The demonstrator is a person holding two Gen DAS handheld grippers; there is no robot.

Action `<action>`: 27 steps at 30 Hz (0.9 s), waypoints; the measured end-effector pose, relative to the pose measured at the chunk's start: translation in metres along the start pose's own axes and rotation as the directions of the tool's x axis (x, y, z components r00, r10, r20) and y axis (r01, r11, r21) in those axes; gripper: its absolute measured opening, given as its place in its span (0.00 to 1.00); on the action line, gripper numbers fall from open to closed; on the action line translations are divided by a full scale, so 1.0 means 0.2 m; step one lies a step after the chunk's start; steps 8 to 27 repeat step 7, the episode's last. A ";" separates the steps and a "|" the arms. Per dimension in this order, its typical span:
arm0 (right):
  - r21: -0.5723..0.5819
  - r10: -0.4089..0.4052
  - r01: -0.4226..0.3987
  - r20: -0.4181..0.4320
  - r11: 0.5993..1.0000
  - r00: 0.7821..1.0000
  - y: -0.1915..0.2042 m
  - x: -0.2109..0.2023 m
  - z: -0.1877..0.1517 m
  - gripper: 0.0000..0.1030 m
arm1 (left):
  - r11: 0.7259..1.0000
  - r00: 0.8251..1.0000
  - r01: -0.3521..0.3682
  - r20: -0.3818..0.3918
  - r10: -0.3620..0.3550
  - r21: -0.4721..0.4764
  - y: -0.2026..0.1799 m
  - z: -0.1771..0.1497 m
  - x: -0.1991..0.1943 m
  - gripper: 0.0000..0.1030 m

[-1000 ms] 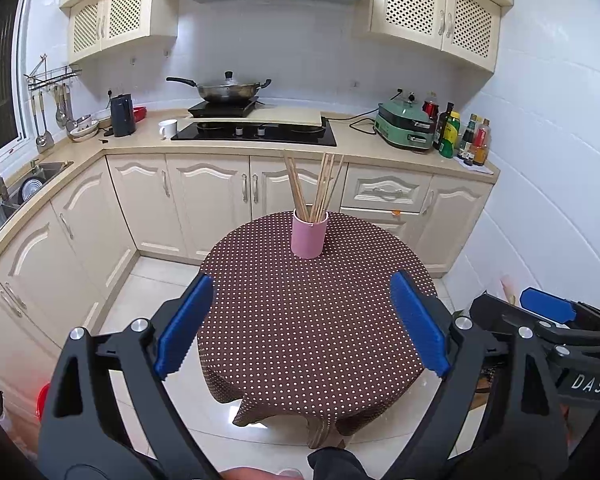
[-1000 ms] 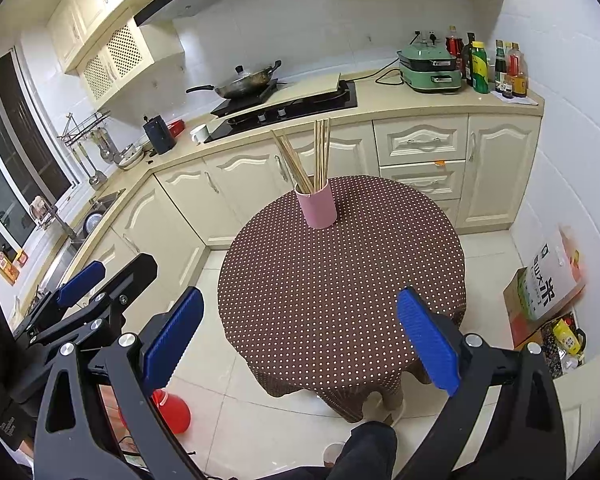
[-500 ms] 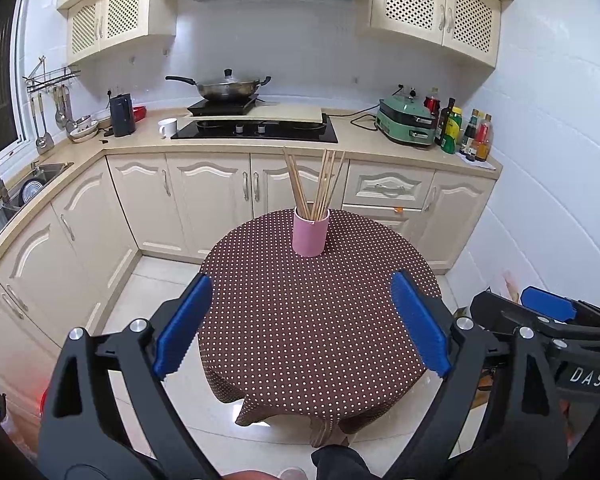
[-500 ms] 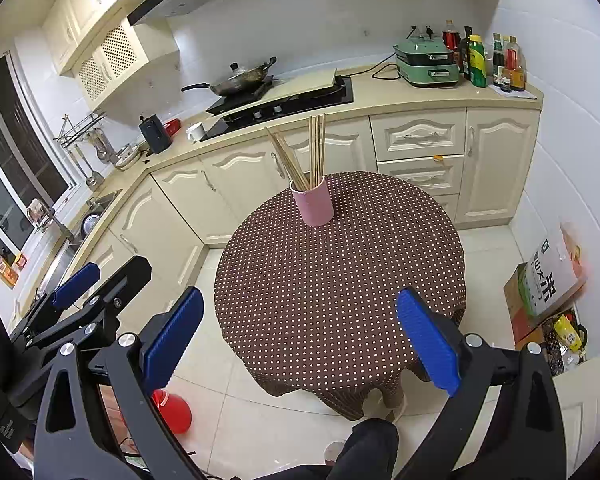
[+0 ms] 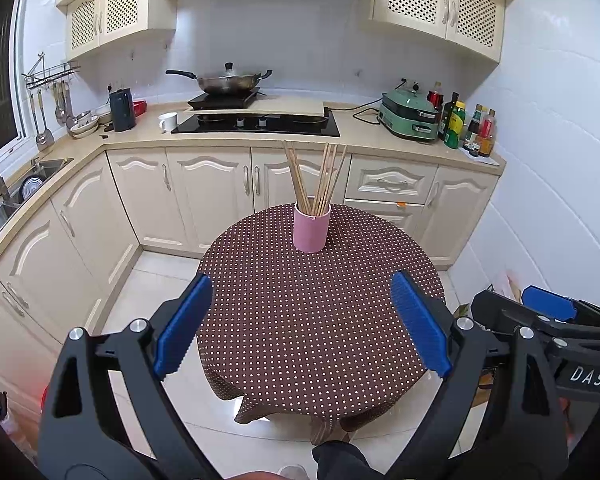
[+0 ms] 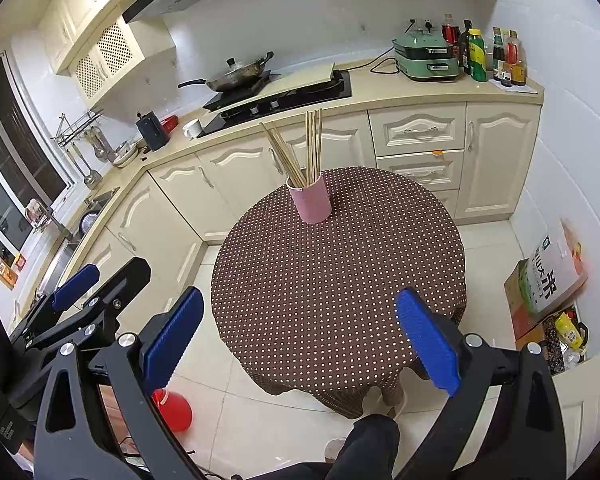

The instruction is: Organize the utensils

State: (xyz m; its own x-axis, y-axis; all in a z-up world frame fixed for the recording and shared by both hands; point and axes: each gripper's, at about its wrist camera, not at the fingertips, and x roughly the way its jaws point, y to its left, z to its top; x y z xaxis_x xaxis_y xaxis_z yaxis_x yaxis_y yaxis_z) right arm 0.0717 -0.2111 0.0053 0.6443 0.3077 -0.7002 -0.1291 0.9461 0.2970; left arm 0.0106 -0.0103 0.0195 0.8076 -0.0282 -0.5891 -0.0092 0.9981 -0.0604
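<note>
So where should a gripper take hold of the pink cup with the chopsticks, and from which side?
Probably the pink cup at mid-wall, from the near side, level, with a finger on each flank. It stands upright and round, and the chopsticks fan out above its rim, so coming from above is blocked.

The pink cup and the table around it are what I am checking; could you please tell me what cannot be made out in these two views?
- Pink cup: its inside and the chopsticks' lower ends are hidden by its wall in both views; their exact count is unclear.
- Table: its base is hidden by the dotted cloth, and the near edge is partly covered by the left claw and right claw.
- Sink: its contents are too small to identify, at the fisheye edge.
</note>
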 end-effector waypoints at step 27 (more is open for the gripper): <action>-0.005 0.000 0.000 -0.002 1.000 1.000 0.01 0.01 0.01 0.91 | 1.000 1.000 -0.007 0.003 0.007 0.002 0.00 0.01 0.02 0.88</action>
